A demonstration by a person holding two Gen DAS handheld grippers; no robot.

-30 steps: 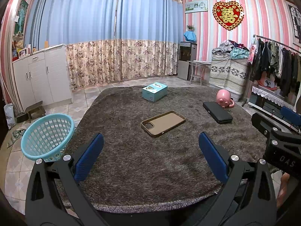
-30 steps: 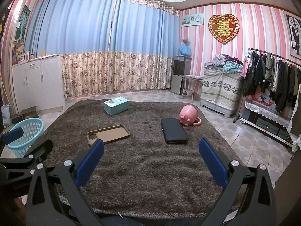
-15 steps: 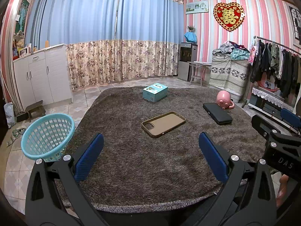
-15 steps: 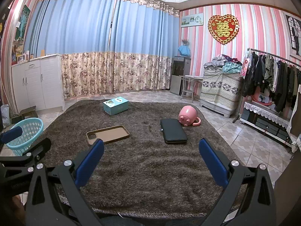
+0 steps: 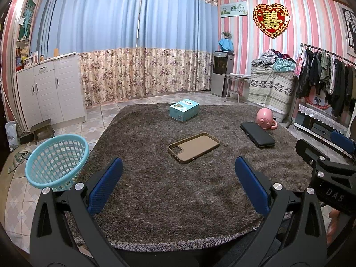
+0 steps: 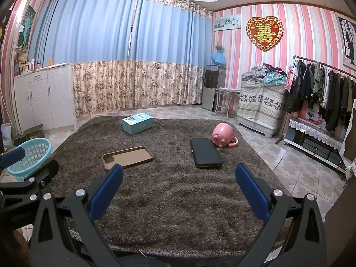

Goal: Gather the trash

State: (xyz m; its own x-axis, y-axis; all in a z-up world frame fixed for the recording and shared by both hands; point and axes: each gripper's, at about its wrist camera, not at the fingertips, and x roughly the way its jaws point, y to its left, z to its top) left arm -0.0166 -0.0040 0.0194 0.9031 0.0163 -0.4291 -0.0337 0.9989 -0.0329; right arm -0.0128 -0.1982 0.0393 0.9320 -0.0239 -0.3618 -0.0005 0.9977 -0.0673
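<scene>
On a shaggy brown rug (image 5: 155, 191) (image 6: 178, 195) lie a tan phone case (image 5: 194, 147) (image 6: 127, 157), a flat black case (image 5: 257, 134) (image 6: 205, 152), a teal box (image 5: 184, 110) (image 6: 137, 123) and a tipped pink pig-shaped mug (image 5: 265, 118) (image 6: 224, 134). A turquoise mesh basket (image 5: 56, 160) (image 6: 30, 155) stands off the rug's left edge. My left gripper (image 5: 178, 184) is open and empty above the near rug. My right gripper (image 6: 179, 189) is open too, also holding nothing. Each gripper shows at the other view's edge.
White cabinets (image 5: 51, 91) and a small stool (image 5: 42, 130) stand at the left wall. Floor-length curtains (image 5: 138, 44) fill the back. A covered pile (image 6: 260, 102) and a clothes rack (image 6: 322, 84) line the right side, over tiled floor (image 6: 296, 169).
Both views have shifted only slightly; the objects on the rug sit a touch differently in frame. Both grippers stay open and empty.
</scene>
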